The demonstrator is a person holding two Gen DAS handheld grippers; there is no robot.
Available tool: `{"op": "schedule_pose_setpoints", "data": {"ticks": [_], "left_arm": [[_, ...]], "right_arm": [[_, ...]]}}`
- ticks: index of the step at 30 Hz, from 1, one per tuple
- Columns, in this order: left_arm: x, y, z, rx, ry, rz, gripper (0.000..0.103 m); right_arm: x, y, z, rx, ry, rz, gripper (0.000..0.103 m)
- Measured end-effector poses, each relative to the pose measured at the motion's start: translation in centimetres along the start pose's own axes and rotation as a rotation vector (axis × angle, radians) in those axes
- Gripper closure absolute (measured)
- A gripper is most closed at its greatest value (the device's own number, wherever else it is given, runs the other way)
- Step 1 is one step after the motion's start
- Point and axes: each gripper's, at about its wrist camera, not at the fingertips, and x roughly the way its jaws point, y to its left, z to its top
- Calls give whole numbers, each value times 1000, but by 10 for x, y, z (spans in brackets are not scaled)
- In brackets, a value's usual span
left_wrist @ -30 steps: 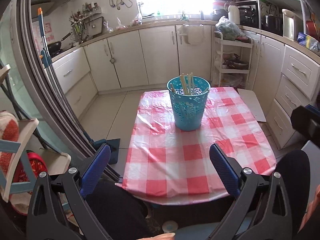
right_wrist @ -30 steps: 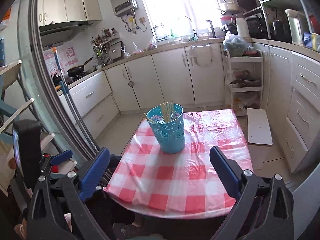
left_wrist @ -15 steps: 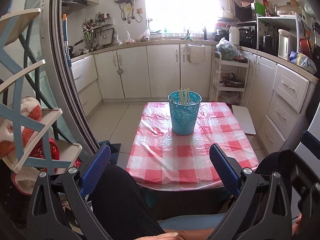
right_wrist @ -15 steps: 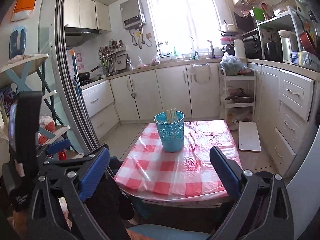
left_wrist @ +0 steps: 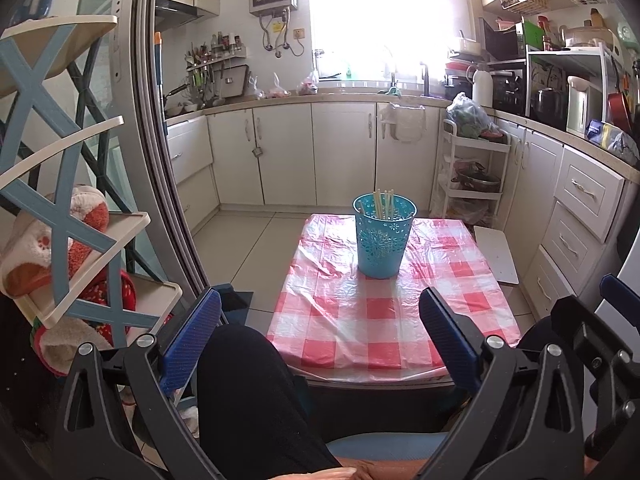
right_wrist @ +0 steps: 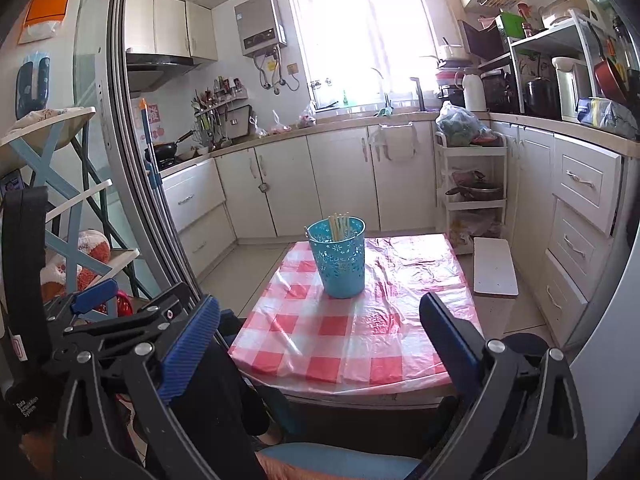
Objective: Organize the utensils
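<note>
left gripper (left_wrist: 320, 336): jaws spread wide, empty, held low off the near table edge.
basket (left_wrist: 384, 235): at 12 o'clock from both claws, well apart, upright on checked tablecloth (left_wrist: 384, 320); chopsticks (left_wrist: 383, 204) stand inside, likely stowed.
right gripper (right_wrist: 320, 334): jaws wide apart, empty; looks parked.

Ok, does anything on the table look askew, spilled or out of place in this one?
Nothing stands out. The blue basket stands upright on the checked tablecloth with the chopsticks standing in it. The plastic cloth is only wrinkled. Both the left gripper and right gripper are open and empty.
</note>
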Motion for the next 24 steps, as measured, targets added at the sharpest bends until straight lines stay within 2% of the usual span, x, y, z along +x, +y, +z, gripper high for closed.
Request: {"op": "schedule_pose_setpoints", "data": {"ticks": [8, 24], "left_arm": [[2, 4, -3, -14, 5, 2, 8], [4, 7, -7, -22, 9, 4, 8]], "right_arm": [[-10, 0, -3, 13, -42, 25, 7], [-3, 6, -6, -13, -9, -1, 7]]}}
